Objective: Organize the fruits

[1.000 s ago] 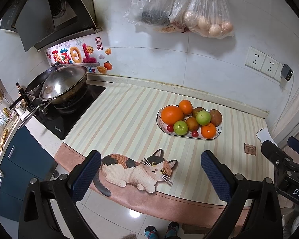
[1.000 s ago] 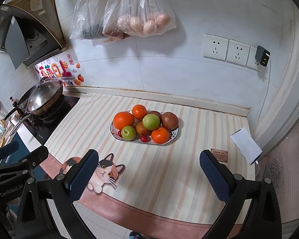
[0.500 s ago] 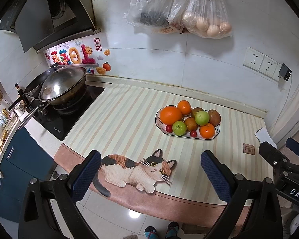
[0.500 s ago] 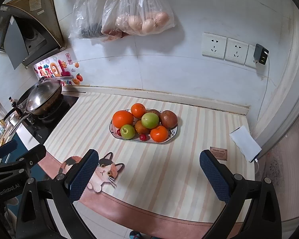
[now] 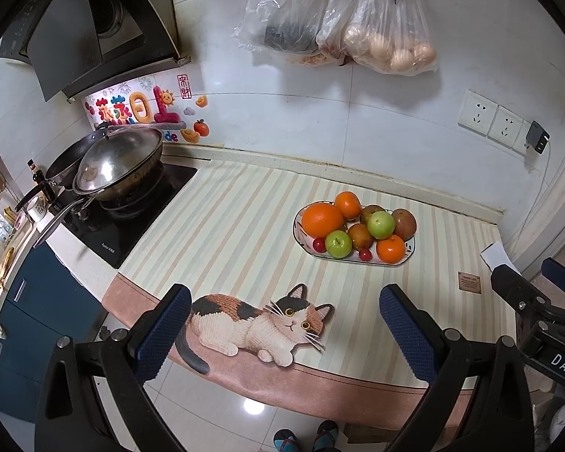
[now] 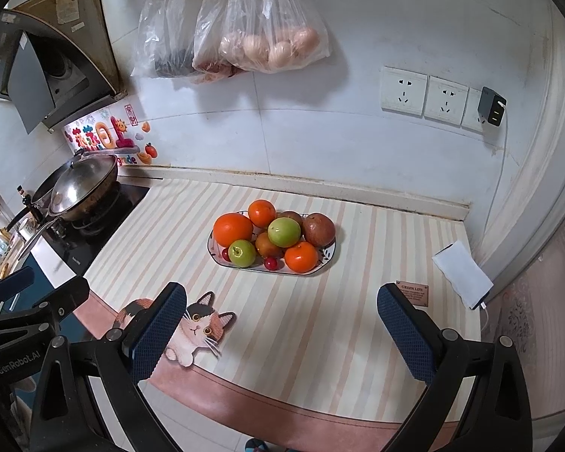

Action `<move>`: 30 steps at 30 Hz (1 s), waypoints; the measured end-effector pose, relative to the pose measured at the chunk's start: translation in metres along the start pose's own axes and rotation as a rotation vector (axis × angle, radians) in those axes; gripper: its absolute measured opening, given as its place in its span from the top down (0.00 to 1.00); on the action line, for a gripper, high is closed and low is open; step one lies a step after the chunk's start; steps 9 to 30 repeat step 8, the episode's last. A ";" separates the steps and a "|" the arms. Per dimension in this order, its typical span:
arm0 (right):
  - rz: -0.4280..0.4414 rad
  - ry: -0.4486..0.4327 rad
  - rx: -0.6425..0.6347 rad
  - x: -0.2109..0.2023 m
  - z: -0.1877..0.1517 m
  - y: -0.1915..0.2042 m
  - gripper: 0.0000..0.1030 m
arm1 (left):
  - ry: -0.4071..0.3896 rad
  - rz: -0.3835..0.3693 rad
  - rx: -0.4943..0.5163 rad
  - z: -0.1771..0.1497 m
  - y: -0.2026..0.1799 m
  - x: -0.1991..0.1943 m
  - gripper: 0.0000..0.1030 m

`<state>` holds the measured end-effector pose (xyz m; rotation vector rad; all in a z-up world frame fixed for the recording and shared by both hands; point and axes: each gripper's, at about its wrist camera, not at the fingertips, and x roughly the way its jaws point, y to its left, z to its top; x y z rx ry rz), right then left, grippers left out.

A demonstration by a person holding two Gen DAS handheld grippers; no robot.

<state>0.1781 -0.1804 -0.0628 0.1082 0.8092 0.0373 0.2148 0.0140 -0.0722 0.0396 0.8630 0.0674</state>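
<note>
White phone [image 6: 462, 274] fully visible only from right wrist

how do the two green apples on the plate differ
The front green apple lies low at the plate's near edge, its stem dimple showing; the back green apple sits higher, on top of the pile. The front one is a brighter, more even green, the back one paler with a dull blush. Both are round, untouched.
</note>
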 end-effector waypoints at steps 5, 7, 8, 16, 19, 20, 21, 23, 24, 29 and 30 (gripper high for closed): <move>0.000 0.000 0.002 -0.001 0.001 0.000 0.00 | -0.002 0.001 0.002 0.000 0.000 0.000 0.01; 0.001 0.000 0.003 -0.001 0.001 0.000 0.00 | -0.004 -0.003 0.004 0.002 0.000 0.001 0.01; 0.001 0.001 0.002 -0.001 0.001 -0.001 0.00 | -0.007 -0.003 0.005 0.002 0.000 0.001 0.01; 0.001 0.001 0.002 -0.001 0.001 -0.001 0.00 | -0.007 -0.003 0.005 0.002 0.000 0.001 0.01; 0.001 0.001 0.002 -0.001 0.001 -0.001 0.00 | -0.007 -0.003 0.005 0.002 0.000 0.001 0.01; 0.001 0.001 0.002 -0.001 0.001 -0.001 0.00 | -0.007 -0.003 0.005 0.002 0.000 0.001 0.01; 0.001 0.001 0.002 -0.001 0.001 -0.001 0.00 | -0.007 -0.003 0.005 0.002 0.000 0.001 0.01; 0.001 0.001 0.002 -0.001 0.001 -0.001 0.00 | -0.007 -0.003 0.005 0.002 0.000 0.001 0.01; 0.001 0.001 0.002 -0.001 0.001 -0.001 0.00 | -0.007 -0.003 0.005 0.002 0.000 0.001 0.01; 0.001 0.001 0.002 -0.001 0.001 -0.001 0.00 | -0.007 -0.003 0.005 0.002 0.000 0.001 0.01; 0.001 0.001 0.002 -0.001 0.001 -0.001 0.00 | -0.007 -0.003 0.005 0.002 0.000 0.001 0.01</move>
